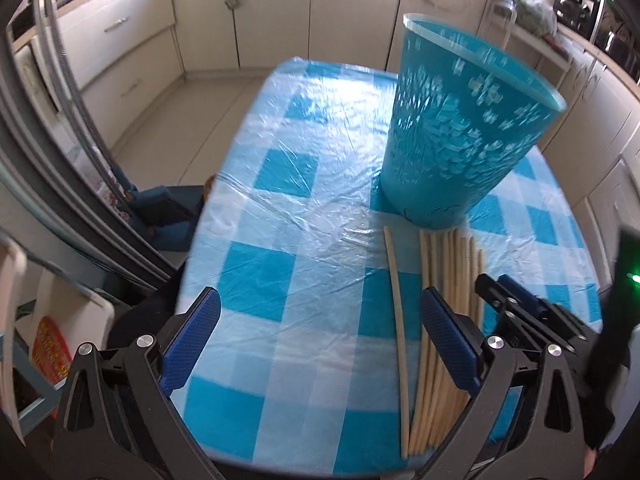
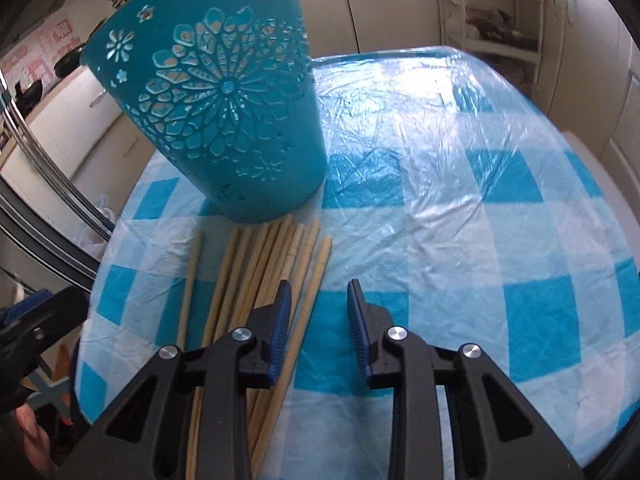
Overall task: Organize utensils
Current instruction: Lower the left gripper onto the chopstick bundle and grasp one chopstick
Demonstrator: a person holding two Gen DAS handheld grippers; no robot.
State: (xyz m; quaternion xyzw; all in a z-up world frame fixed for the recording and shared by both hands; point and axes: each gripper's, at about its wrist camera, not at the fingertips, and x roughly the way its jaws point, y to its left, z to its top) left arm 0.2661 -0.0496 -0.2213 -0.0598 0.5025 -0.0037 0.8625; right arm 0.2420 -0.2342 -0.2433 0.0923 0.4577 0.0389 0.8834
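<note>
While I look along both tools, the counter (image 1: 304,216) lies below them, covered with a blue and white checked cloth under a thin clear plastic sheet. On it stands a turquoise holder (image 1: 460,128), a tall cup with a cut-out flower pattern in its wall, upright and with its mouth open to the top. Just before its foot lies a bundle of wooden chopsticks (image 1: 444,320), flat on the cloth, with the far ends almost touching the holder. One single chopstick (image 1: 396,304) lies a little apart on the left side of the bundle, more or less parallel to it.

My left tool (image 1: 320,340) has its jaws wide apart and nothing is between the blue pads; the single chopstick lies under the gap, near the right pad, and this pad is above the bundle. I cannot tell if it touches the sticks.

My right tool (image 2: 318,320) has its jaws only narrowly apart, and nothing is pressed between them. Its left pad is over the right edge of the bundle (image 2: 264,280), and between the pads I see only the checked cloth. In the left wrist view the right tool (image 1: 520,304) shows just beside the bundle on the right.

Cream cabinets (image 1: 256,12) stand around the counter.
</note>
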